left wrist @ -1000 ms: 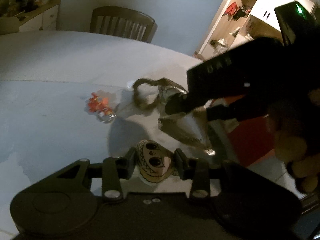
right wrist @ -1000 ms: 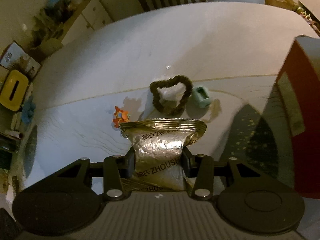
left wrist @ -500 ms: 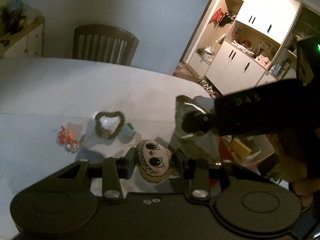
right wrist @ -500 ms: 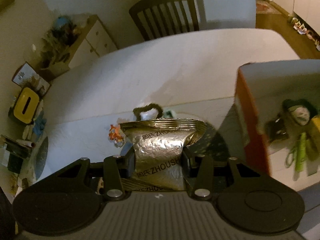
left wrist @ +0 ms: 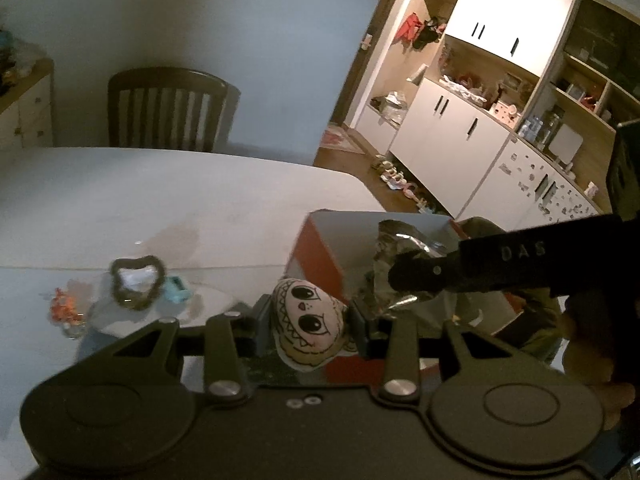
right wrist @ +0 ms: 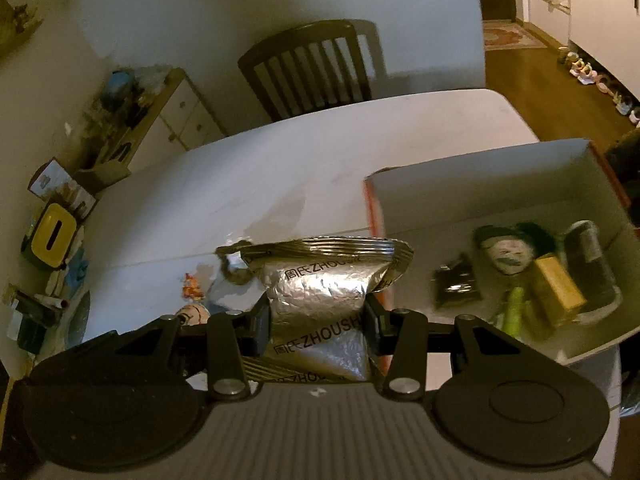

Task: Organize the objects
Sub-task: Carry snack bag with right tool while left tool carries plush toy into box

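Observation:
My left gripper (left wrist: 308, 326) is shut on a small plush face with big eyes (left wrist: 306, 324), held above the table beside the red box (left wrist: 316, 252). My right gripper (right wrist: 316, 328) is shut on a silver foil snack packet (right wrist: 320, 300), held at the box's left wall (right wrist: 374, 208); it also shows in the left wrist view (left wrist: 416, 276) over the box. Inside the box lie a doll head (right wrist: 506, 254), a yellow block (right wrist: 558, 294), a dark cylinder (right wrist: 592, 268) and a black packet (right wrist: 456, 286).
On the white table (left wrist: 160, 200) lie a brown heart-shaped ring (left wrist: 138, 282), a small teal item (left wrist: 178, 294) and an orange trinket (left wrist: 64, 308). A wooden chair (left wrist: 168, 110) stands at the far side. White cabinets (left wrist: 460, 136) line the right wall.
Both grippers have risen and swung right with their loads. The red box has come fully into view, and the foil packet now hangs at the box instead of over the table.

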